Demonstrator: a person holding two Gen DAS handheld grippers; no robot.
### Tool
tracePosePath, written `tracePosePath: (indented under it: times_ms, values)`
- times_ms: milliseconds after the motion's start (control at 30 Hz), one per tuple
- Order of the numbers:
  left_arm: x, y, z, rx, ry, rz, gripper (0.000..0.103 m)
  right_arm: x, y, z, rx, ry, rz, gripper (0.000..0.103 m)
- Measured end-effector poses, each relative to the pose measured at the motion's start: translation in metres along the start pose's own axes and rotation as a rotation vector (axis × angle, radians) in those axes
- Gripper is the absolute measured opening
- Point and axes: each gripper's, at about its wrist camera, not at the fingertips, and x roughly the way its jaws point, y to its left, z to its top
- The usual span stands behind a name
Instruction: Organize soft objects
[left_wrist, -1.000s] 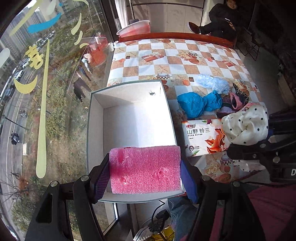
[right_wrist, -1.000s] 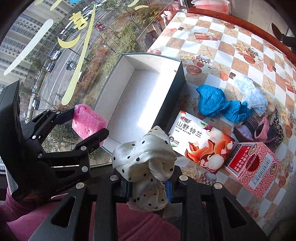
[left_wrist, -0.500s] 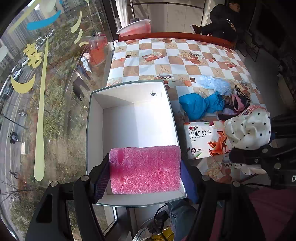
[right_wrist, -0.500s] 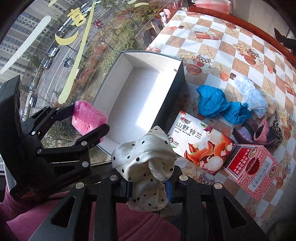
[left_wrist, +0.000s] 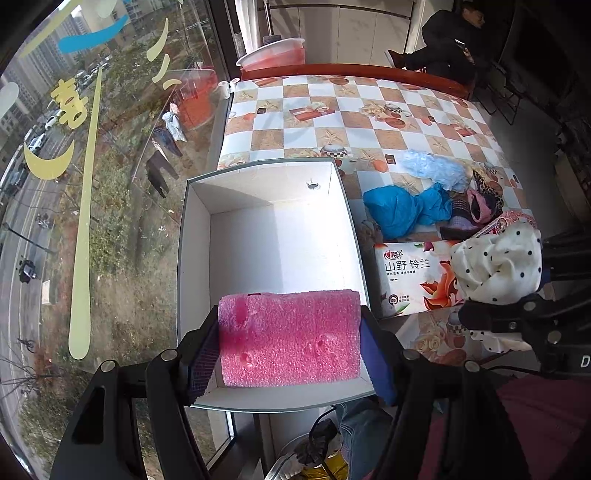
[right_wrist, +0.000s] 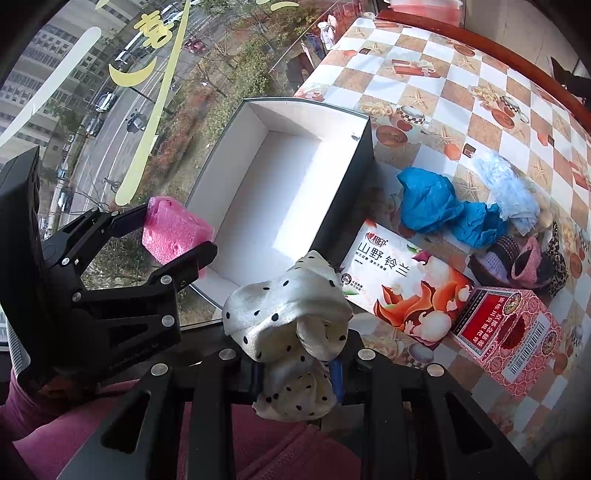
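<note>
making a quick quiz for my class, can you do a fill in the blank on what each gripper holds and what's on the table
1. The left gripper is shut on a ____ foam sponge.
2. The right gripper holds a white cloth with black ____.
3. The inside of the open box is ____ in colour.
4. The crumpled blue bag lies ____ the box, on the table.

Missing words: pink; dots; white; outside

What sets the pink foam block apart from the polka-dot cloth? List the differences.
The pink foam block is a firm-edged rectangle; the polka-dot cloth is a crumpled bundle with loose folds hanging.
The block is solid pink with a pitted surface; the cloth is cream with black dots and looks smooth.
The block sits in the left hand-held gripper at the near end of the white box; the cloth is in the right hand-held gripper, short of the box.
Both are clamped and off the table.
</note>
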Motion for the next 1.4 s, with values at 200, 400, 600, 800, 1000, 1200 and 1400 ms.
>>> tracePosePath:
  times_ms: [200, 400, 600, 800, 1000, 1200, 1400]
  values:
    - [0.001, 0.002, -0.002, -0.011, 0.0, 0.0, 0.073, 0.002, 0.003, 0.003, -0.005, 0.007, -0.003, 0.029]
    - [0.003, 0.008, -0.003, -0.03, 0.005, 0.0, 0.073, 0.006, 0.006, 0.006, -0.017, 0.022, -0.006, 0.029]
    - [0.008, 0.014, -0.005, -0.057, 0.009, 0.001, 0.073, 0.009, 0.01, 0.009, -0.031, 0.038, -0.011, 0.029]
    - [0.014, 0.023, -0.01, -0.087, 0.025, 0.008, 0.073, 0.014, 0.016, 0.015, -0.055, 0.052, -0.022, 0.029]
    - [0.022, 0.035, -0.017, -0.125, 0.042, 0.022, 0.073, 0.019, 0.025, 0.025, -0.092, 0.054, -0.037, 0.029]
    - [0.029, 0.045, -0.023, -0.16, 0.052, 0.045, 0.073, 0.025, 0.041, 0.04, -0.138, 0.032, -0.032, 0.029]
    - [0.041, 0.05, -0.034, -0.197, 0.089, 0.052, 0.073, 0.037, 0.057, 0.051, -0.171, 0.038, -0.026, 0.029]
